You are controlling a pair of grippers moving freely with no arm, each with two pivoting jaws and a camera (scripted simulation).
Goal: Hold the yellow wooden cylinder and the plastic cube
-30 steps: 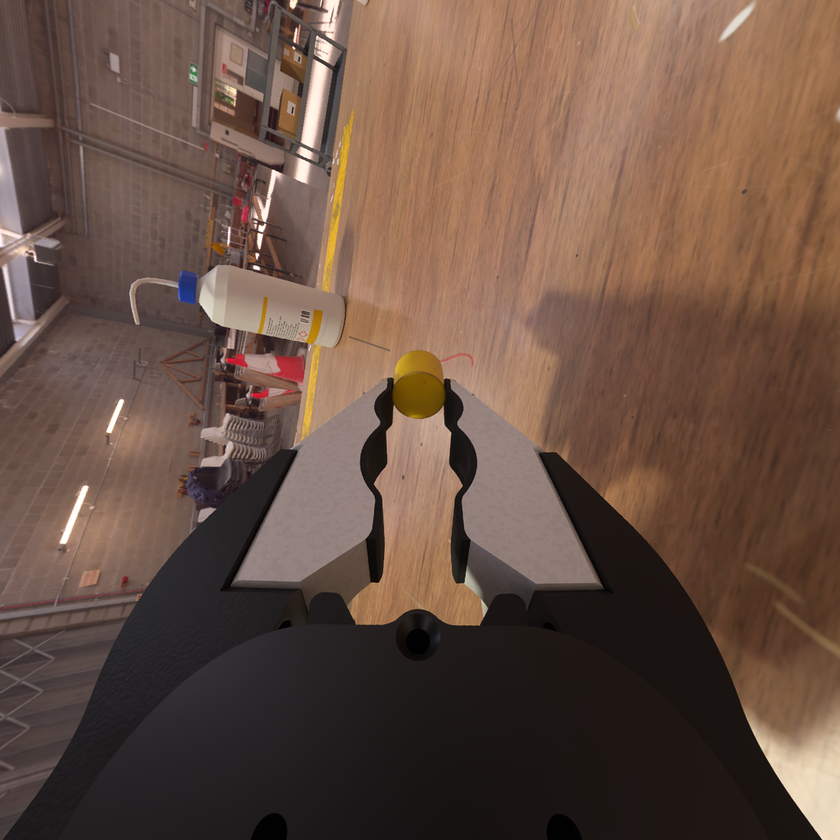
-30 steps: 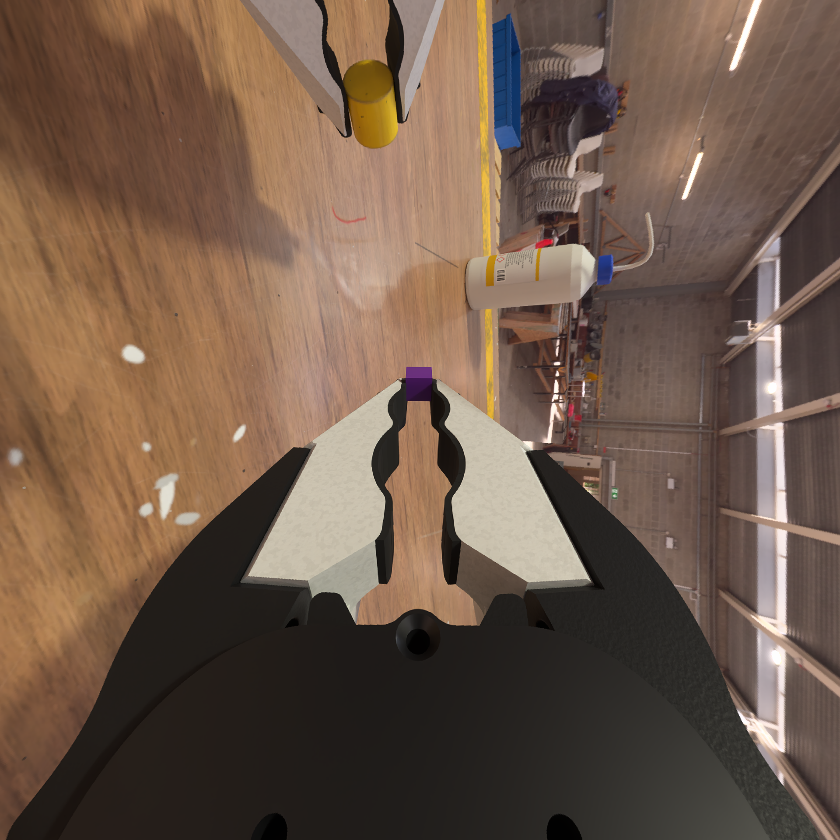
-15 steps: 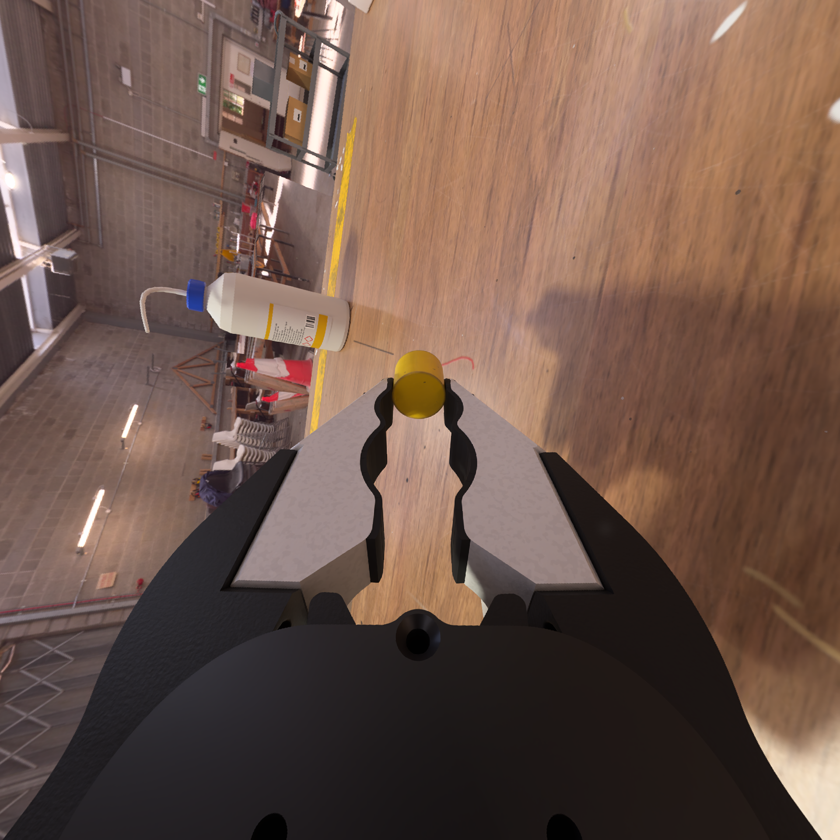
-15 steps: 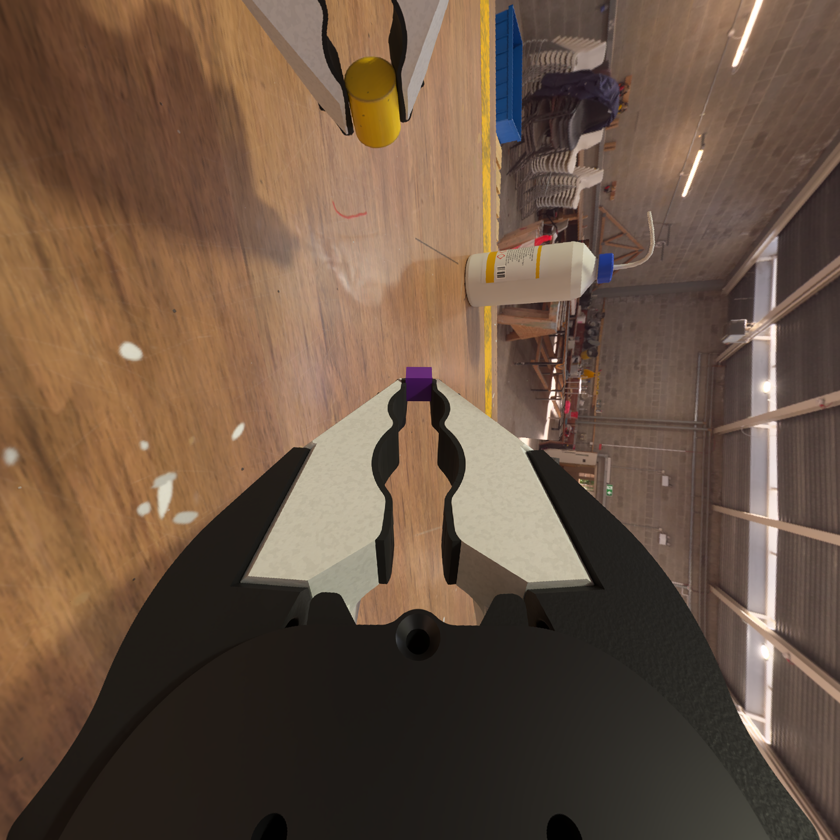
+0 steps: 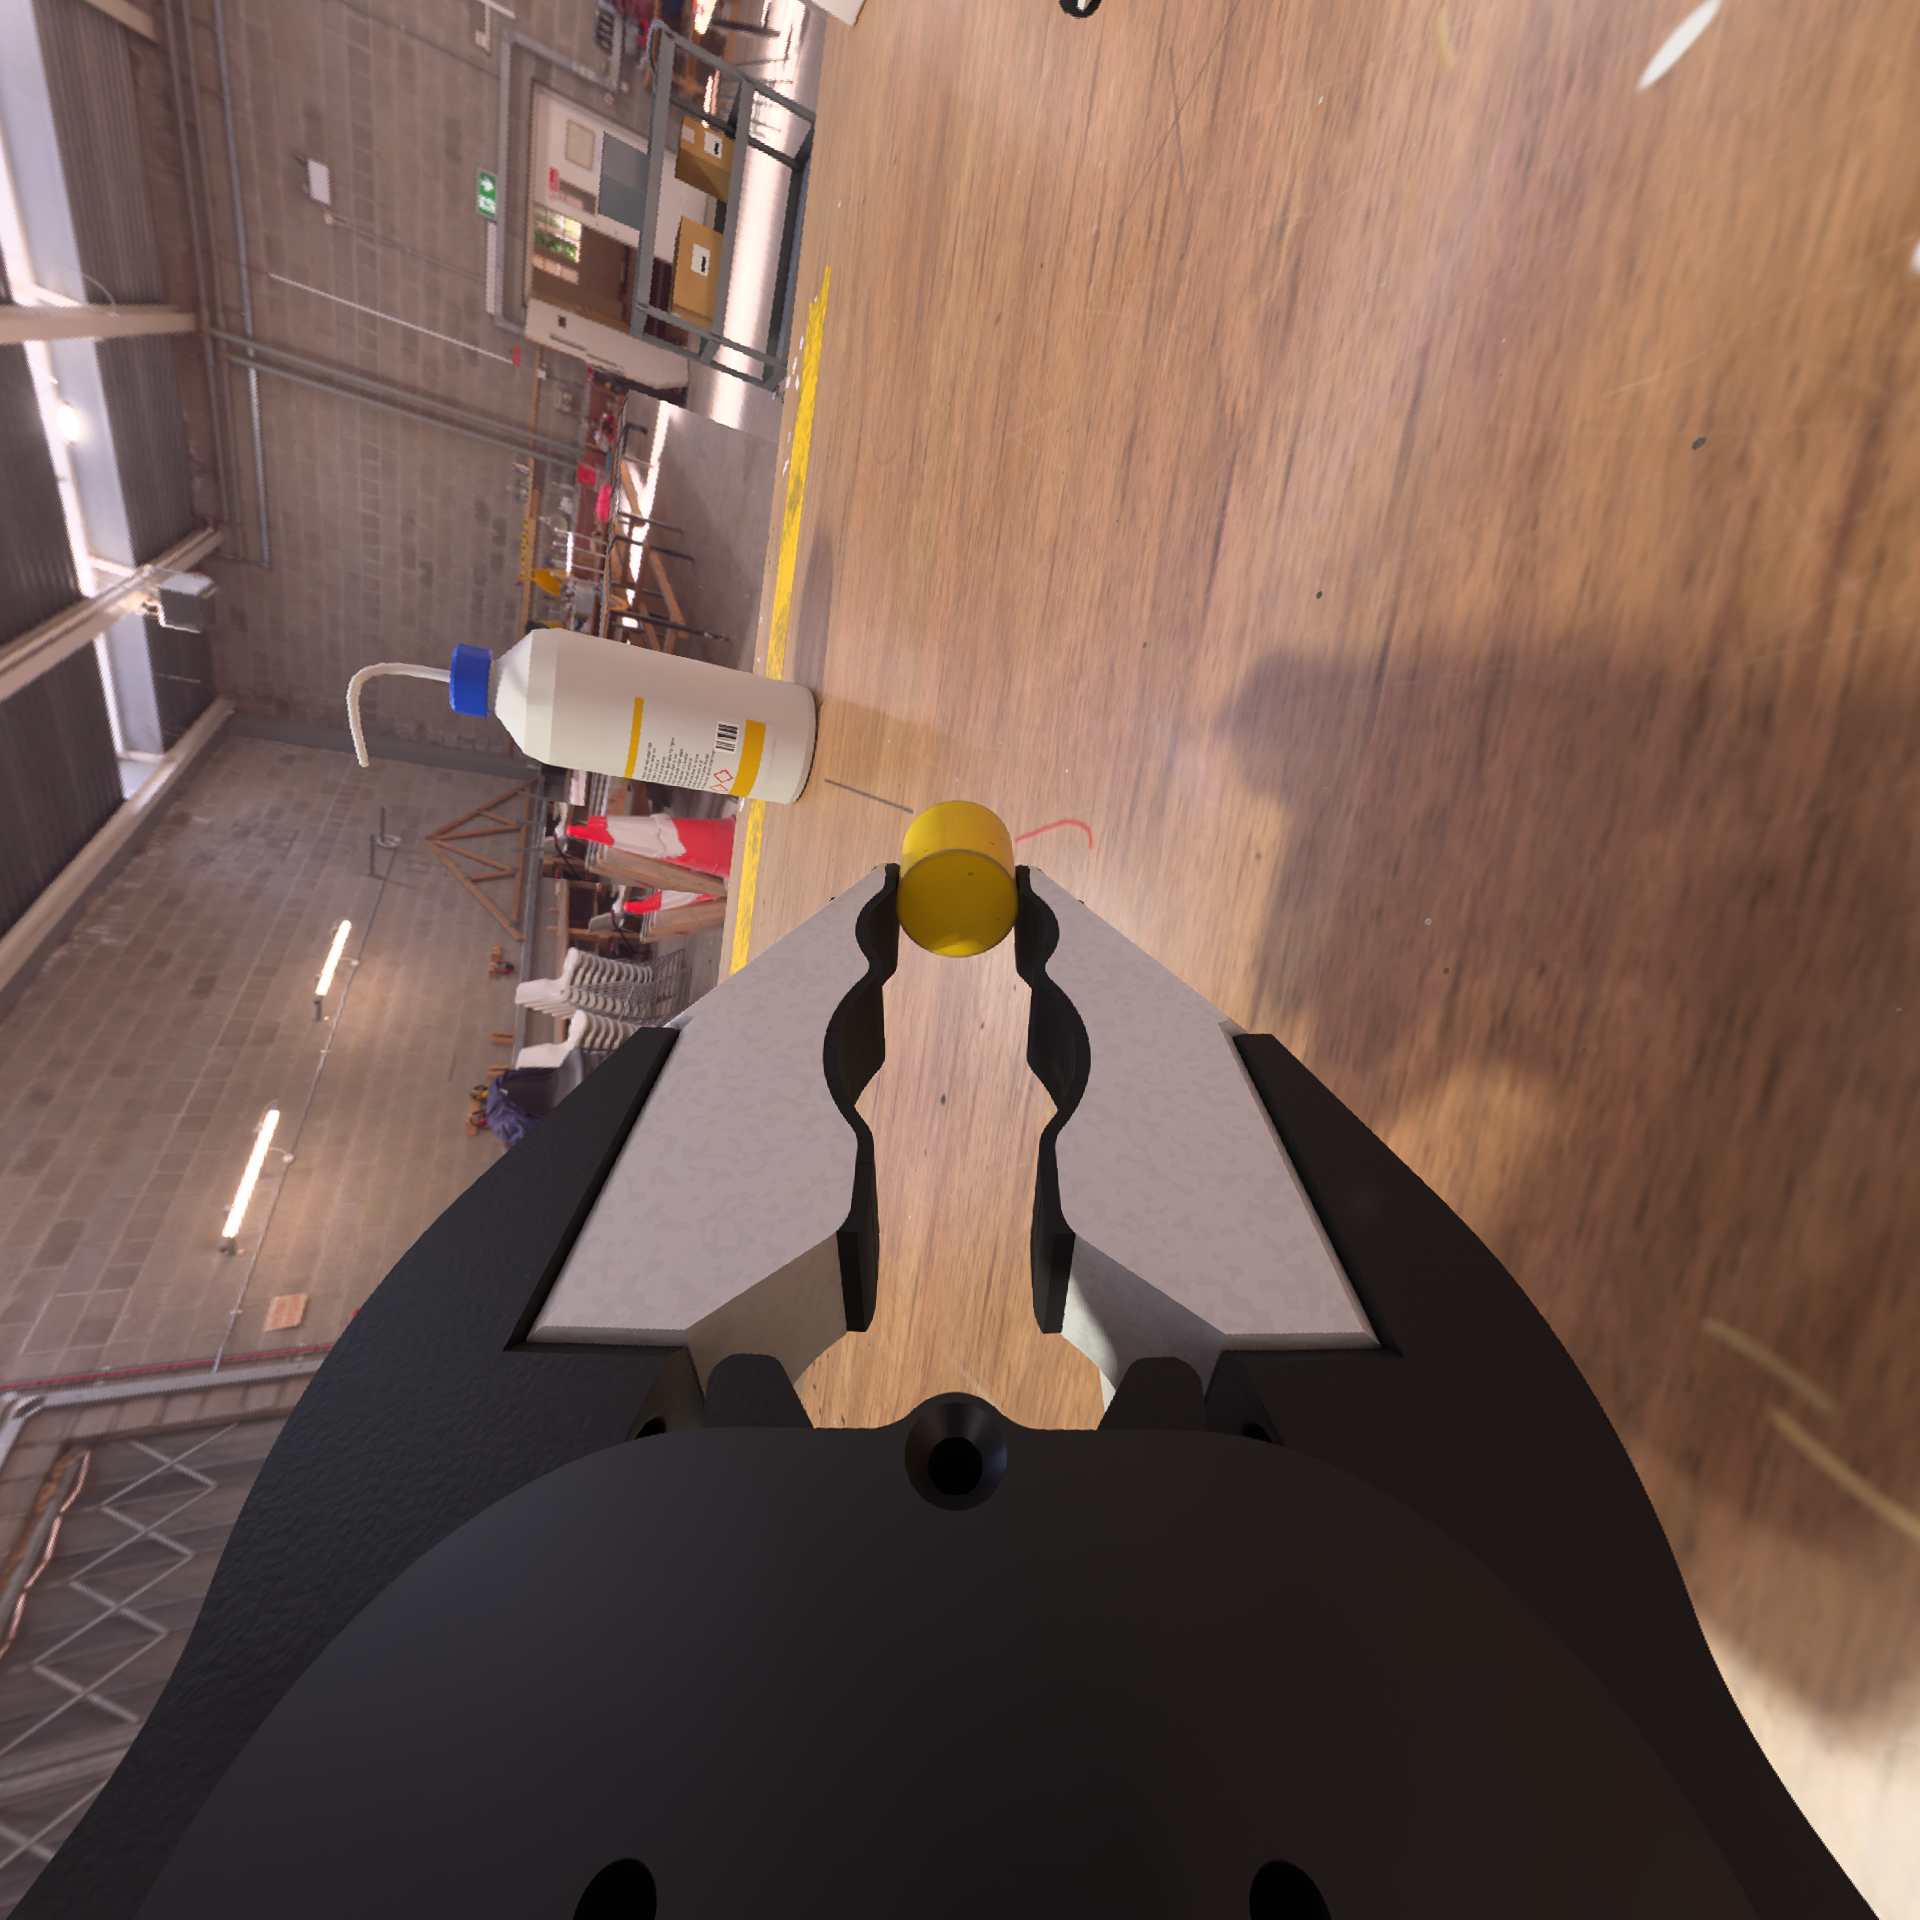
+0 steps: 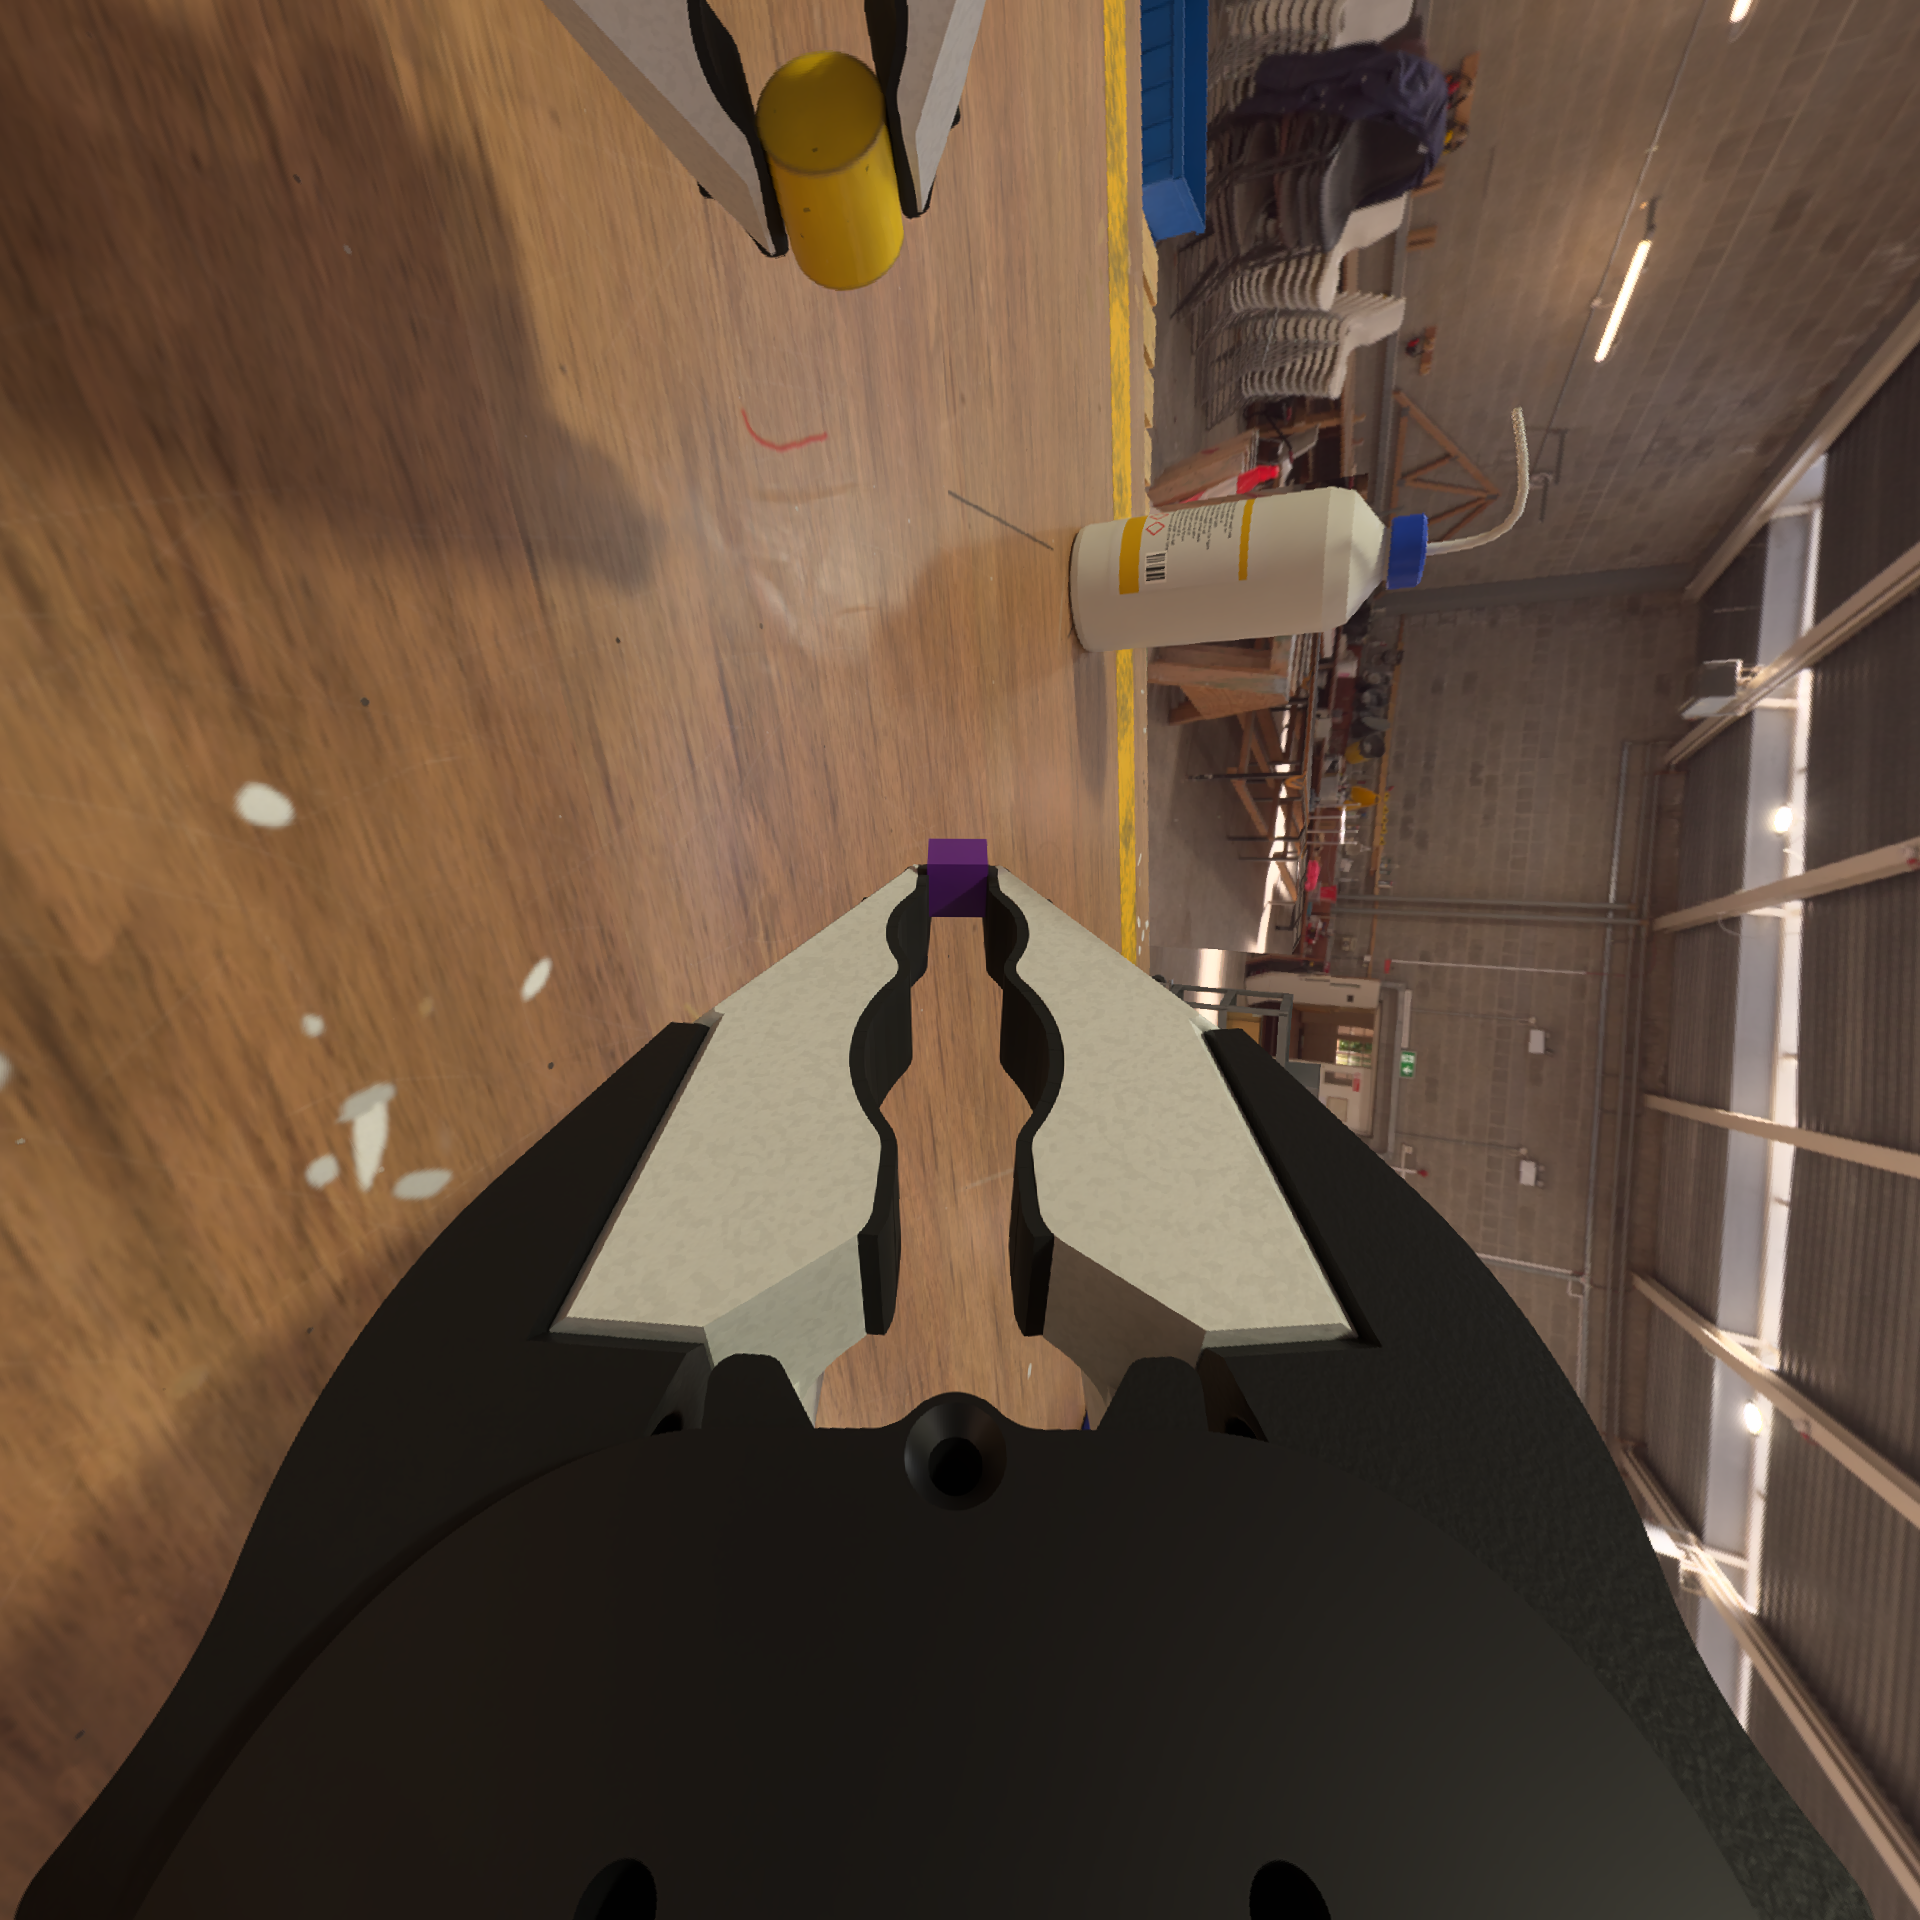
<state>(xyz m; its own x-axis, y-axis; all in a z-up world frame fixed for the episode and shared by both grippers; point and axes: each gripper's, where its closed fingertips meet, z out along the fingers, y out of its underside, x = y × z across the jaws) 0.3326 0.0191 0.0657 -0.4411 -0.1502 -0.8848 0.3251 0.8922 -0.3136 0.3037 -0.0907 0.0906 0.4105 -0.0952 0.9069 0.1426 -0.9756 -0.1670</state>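
My left gripper is shut on the yellow wooden cylinder, pinched at the fingertips and held above the wooden table. My right gripper is shut on a small purple plastic cube at its fingertips, also off the table. In the right wrist view the left gripper shows at the top with the yellow cylinder sticking out between its fingers.
A white squeeze bottle with a blue cap and bent spout stands at the wooden table's edge; it also shows in the right wrist view. A yellow strip runs along that edge. A red mark and white flecks lie on the wood.
Both grippers keep their holds. The views have tilted slightly; the bottle sits a little farther from the left gripper's tips, and the left gripper with the cylinder looks slightly lower in the right wrist view.
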